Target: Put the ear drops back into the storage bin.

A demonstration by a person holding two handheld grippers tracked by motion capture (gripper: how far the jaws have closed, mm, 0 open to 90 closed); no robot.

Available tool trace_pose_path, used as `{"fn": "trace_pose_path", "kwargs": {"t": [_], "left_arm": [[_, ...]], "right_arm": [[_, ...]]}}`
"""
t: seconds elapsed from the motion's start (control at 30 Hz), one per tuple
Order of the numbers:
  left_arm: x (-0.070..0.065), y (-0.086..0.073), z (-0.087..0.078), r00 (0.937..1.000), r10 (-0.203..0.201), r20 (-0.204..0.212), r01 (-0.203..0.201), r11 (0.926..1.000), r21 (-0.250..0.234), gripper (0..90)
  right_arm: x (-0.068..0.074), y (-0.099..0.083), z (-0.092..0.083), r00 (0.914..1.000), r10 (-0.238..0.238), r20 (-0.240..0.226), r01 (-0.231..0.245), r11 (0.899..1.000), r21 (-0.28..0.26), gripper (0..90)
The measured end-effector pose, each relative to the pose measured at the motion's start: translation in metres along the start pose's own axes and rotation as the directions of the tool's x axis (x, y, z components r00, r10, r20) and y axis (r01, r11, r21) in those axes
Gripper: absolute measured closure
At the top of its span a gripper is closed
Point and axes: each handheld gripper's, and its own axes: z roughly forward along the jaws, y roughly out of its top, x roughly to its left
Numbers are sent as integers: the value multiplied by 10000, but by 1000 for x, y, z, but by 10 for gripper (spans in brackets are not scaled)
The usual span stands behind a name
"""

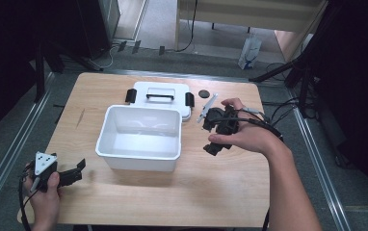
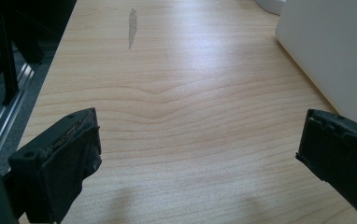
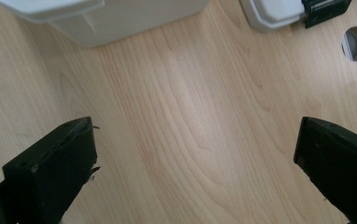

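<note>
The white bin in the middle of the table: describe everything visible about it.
The white bin is a rectangular tub of what looks like smooth plastic, with a rolled rim and slightly tapered walls. It stands upright and open, nothing visible inside. It sits mid-table on the wooden table. Its lid, white with a black handle and black side clips, lies flat just behind it; whether they touch is unclear. Neither gripper touches it.

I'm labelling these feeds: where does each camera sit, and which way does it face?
High view: above the person's side, looking forward and down at the table, box and lid; both forearms and hands show.
Left gripper view: on the left tool, facing the tabletop beside the box; open jaws show.
Right gripper view: on the right tool, facing tabletop; open jaws show.
All share the box.
</note>
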Motion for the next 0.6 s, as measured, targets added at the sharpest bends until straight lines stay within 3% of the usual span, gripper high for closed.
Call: {"fn": "trace_pose_path", "kwargs": {"t": [0.37,0.5,0.6], "left_arm": [[0,0,0,10000,17,-14,-17,10000,-12,0],[-1,0,0,10000,32,-18,-32,10000,-4,0],[-1,0,0,10000,34,-29,-34,10000,-12,0]], "right_arm": [[1,-54,18,9951,989,97,-981,9932,-621,12],[4,-79,31,9906,1367,88,-1357,9879,-754,47],[8,-100,40,9829,1841,55,-1826,9780,-1004,55]]}}
